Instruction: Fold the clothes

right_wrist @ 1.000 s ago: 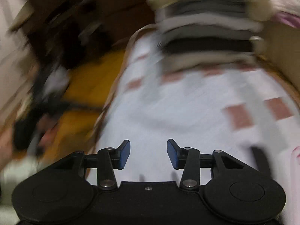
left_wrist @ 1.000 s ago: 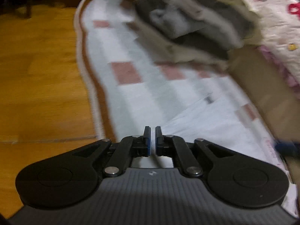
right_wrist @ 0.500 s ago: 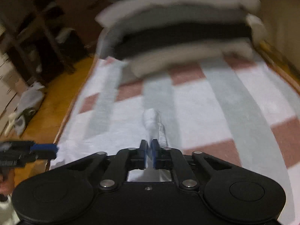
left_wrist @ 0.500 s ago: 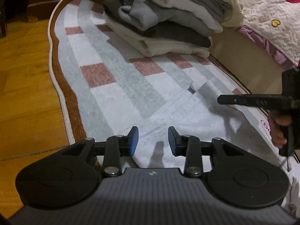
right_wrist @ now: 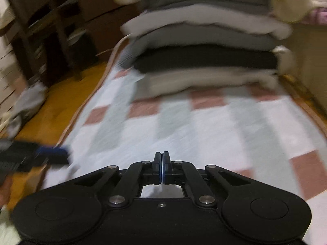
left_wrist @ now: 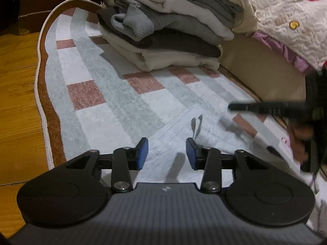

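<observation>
the left claw (left_wrist: 166,153) hung spread over a pale white garment (left_wrist: 184,134) lying flat on the near checked pink-and-grey rug (left_wrist: 85,94); the right claw (right_wrist: 162,168) was pressed together, whether pinching cloth unclear; a stack of folded clothes (left_wrist: 163,32) sat far

White garment (left_wrist: 184,134): thin pale cloth, spread flat on the checked rug (left_wrist: 106,110), one straight edge running diagonally across the rug's squares; a small grey tag shows near that edge.
Stack of folded clothes (left_wrist: 169,34): cream, dark grey, light grey and white pieces piled high at the rug's far end, well apart from the white garment; a grey knit piece bulges from its left side.
</observation>
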